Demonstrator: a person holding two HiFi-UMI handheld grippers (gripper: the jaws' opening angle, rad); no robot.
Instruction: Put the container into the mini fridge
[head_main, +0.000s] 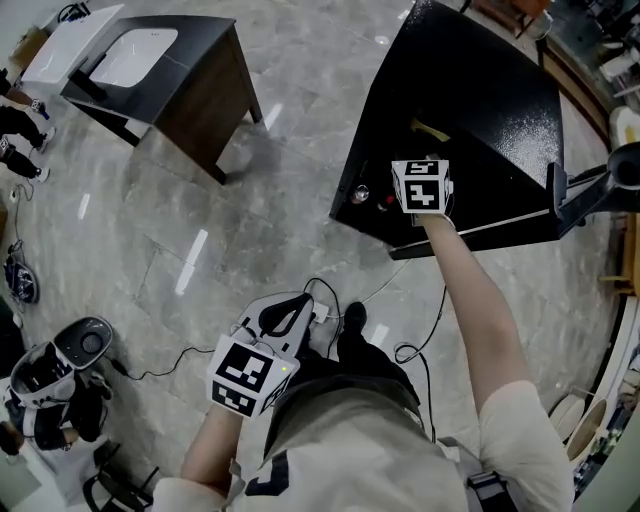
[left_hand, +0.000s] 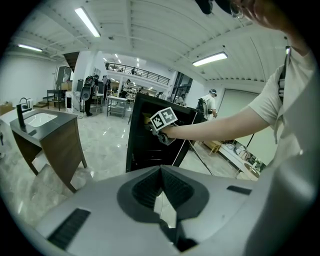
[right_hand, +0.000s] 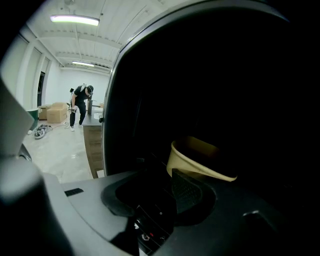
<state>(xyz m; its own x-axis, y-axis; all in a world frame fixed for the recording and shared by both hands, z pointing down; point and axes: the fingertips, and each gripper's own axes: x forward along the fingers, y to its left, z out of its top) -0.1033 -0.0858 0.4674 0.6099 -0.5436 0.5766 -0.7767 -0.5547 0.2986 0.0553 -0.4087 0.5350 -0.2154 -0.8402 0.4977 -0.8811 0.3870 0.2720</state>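
The black mini fridge (head_main: 470, 110) stands on the floor at the upper right. My right gripper (head_main: 420, 165) reaches into its front, and the marker cube hides the jaws from above. In the right gripper view a tan, bowl-shaped container (right_hand: 200, 157) rests in the dark interior, just beyond the right pad (right_hand: 187, 192). The jaws of the right gripper (right_hand: 167, 177) stand wide apart and do not press on it. My left gripper (head_main: 285, 318) hangs low by my waist, far from the fridge. Its tips (left_hand: 161, 169) meet with nothing between them. The left gripper view shows the fridge (left_hand: 145, 140) and my outstretched right arm.
A dark table with a white sink (head_main: 130, 55) stands at the upper left. Cables (head_main: 410, 350) trail over the marble floor by my feet. A stand's black arm (head_main: 590, 195) juts in at the right, and bags and gear (head_main: 60, 380) lie at the lower left.
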